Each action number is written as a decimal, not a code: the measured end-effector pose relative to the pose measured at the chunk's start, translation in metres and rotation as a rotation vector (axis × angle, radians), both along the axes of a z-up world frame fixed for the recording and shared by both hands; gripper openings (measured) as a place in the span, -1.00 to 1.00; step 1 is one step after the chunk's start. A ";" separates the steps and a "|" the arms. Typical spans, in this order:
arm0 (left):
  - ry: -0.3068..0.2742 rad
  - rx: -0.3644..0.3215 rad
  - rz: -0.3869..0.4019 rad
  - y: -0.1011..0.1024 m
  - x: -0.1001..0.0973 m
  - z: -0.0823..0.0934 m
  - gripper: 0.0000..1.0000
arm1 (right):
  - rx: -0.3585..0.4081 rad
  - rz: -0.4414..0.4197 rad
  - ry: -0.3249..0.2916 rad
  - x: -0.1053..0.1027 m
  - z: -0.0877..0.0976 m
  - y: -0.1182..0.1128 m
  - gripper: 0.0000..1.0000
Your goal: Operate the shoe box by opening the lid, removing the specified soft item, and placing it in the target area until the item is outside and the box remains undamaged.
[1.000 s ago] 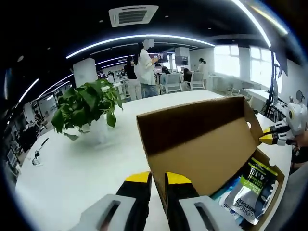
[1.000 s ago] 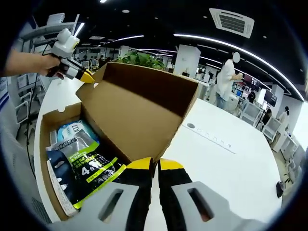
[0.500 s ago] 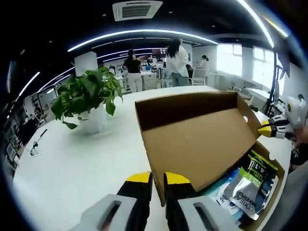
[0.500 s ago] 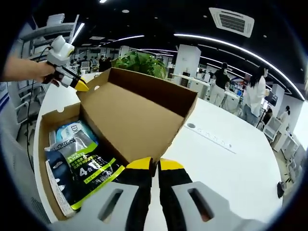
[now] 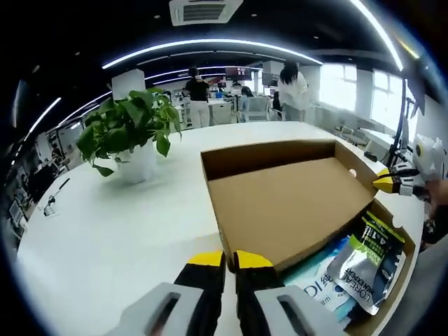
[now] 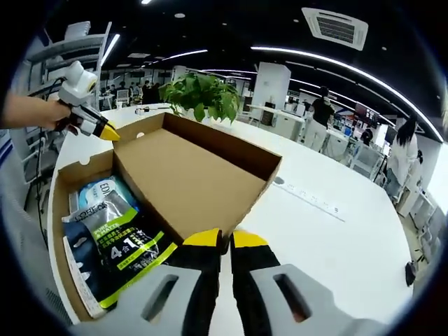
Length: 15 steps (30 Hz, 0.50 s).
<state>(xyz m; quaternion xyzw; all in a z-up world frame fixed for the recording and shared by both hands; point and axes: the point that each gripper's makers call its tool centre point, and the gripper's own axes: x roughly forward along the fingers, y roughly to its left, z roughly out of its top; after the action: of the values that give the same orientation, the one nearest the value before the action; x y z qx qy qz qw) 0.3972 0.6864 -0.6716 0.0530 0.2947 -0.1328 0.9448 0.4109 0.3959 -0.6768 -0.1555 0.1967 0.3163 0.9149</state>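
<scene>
Table: a long white table, smooth and glossy, its far end running toward the office desks behind; it also shows in the right gripper view.
Shoe box: a brown cardboard shoe box sits directly on the table near one edge, its lid folded back nearly flat.
Plant: a leafy green plant in a white pot stands on the table beyond the box, apart from it.
Small dark item: a little black object lies near the table's far left edge, too small to identify.
Strip: a pale flat strip is on the tabletop beside the box.
</scene>
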 end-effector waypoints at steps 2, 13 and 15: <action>0.000 0.002 0.001 0.000 0.000 -0.001 -0.92 | 0.004 0.000 0.006 0.001 -0.001 0.000 -0.94; 0.011 -0.005 0.012 -0.001 0.003 -0.005 -0.93 | 0.012 -0.001 0.036 0.005 -0.005 -0.001 -0.93; 0.013 -0.006 0.013 -0.001 0.003 -0.006 -0.93 | 0.014 -0.002 0.041 0.006 -0.006 -0.001 -0.92</action>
<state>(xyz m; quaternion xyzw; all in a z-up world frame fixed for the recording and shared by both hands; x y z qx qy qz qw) 0.4007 0.6853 -0.6771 0.0474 0.3008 -0.1278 0.9439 0.4169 0.3954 -0.6827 -0.1426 0.2133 0.3200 0.9120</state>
